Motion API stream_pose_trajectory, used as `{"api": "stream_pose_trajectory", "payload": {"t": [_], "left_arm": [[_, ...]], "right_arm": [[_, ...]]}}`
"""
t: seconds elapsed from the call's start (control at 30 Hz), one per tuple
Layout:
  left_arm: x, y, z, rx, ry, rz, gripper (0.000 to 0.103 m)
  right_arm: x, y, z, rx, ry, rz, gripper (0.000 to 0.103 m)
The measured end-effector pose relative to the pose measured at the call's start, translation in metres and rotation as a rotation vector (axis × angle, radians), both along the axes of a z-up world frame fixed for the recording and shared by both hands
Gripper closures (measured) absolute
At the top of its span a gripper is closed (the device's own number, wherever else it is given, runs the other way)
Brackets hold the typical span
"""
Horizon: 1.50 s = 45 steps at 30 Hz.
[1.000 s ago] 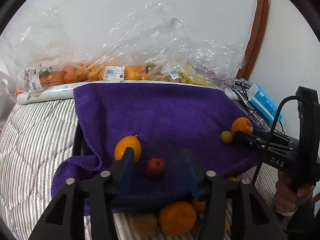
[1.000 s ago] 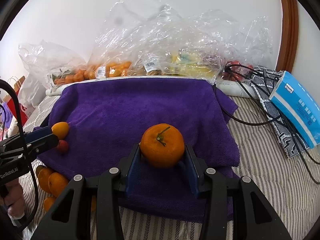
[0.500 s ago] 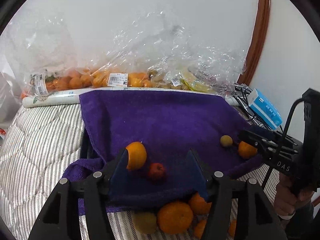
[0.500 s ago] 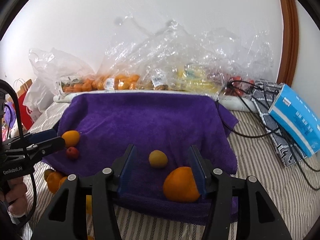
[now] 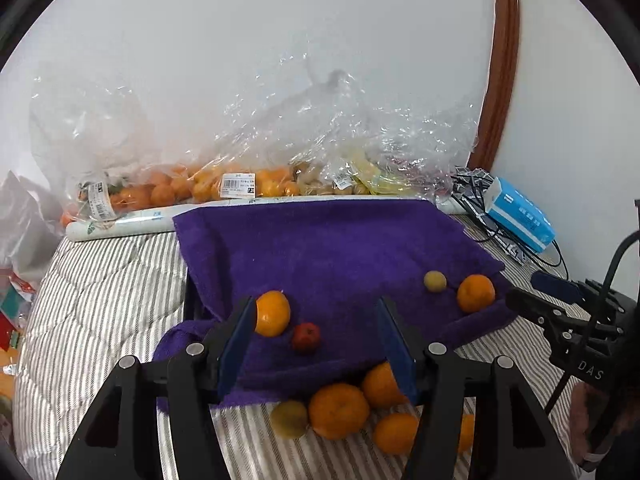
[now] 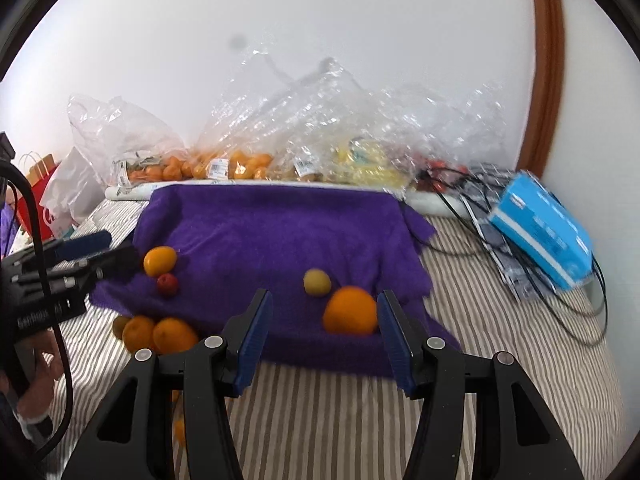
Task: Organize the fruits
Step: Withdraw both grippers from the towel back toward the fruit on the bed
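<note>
Both my jaws hang released, empty. The orange (image 6: pixel 350 310) sits just ahead of my right jaws near the towel (image 6: pixel 272 224) edge; a nudge could roll it off.

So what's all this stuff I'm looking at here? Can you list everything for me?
purple towel: one, purple, spread over the striped bedding
fruit on the towel: four; orange and yellow-green fruit at right, orange and small red fruit at left
loose fruit: several, mostly orange, one greenish, on the bedding in front of the towel
plastic bags: several, clear, holding fruit, along the wall
blue box: one, far right
black cables: a tangle, beside the box
striped bedding: white and grey
left gripper: black, blue pads, open, empty
right gripper: same, open, empty
</note>
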<state>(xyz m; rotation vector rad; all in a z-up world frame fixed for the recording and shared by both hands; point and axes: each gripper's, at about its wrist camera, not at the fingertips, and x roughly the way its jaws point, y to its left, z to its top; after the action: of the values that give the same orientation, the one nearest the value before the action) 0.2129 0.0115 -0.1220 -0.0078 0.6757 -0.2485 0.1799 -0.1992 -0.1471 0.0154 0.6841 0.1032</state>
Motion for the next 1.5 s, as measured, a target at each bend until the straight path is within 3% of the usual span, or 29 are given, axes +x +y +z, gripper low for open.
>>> {"api": "stream_pose_trajectory", "payload": {"t": [0.3, 0.57, 0.83, 1.2, 1.5], "left_arm": [[-0.025, 0.021, -0.013, -0.009, 0.059, 0.028, 0.044], [-0.04, 0.054, -0.034, -0.041, 0.096, 0.079, 0.041], [-0.039, 0.069, -0.045, -0.09, 0.134, 0.125, 0.041], [-0.038, 0.067, -0.047, -0.069, 0.134, 0.14, 0.041], [-0.031, 0.08, -0.053, -0.107, 0.166, 0.177, 0.041]], "right_arm": [[-0.024, 0.001, -0.022, 0.124, 0.104, 0.016, 0.049], [-0.032, 0.033, -0.049, 0.109, 0.157, 0.057, 0.049], [-0.019, 0.044, -0.056, 0.083, 0.171, 0.035, 0.049], [-0.022, 0.061, -0.056, 0.116, 0.178, 0.169, 0.045], [-0.029, 0.081, -0.065, 0.026, 0.195, 0.223, 0.044]]}}
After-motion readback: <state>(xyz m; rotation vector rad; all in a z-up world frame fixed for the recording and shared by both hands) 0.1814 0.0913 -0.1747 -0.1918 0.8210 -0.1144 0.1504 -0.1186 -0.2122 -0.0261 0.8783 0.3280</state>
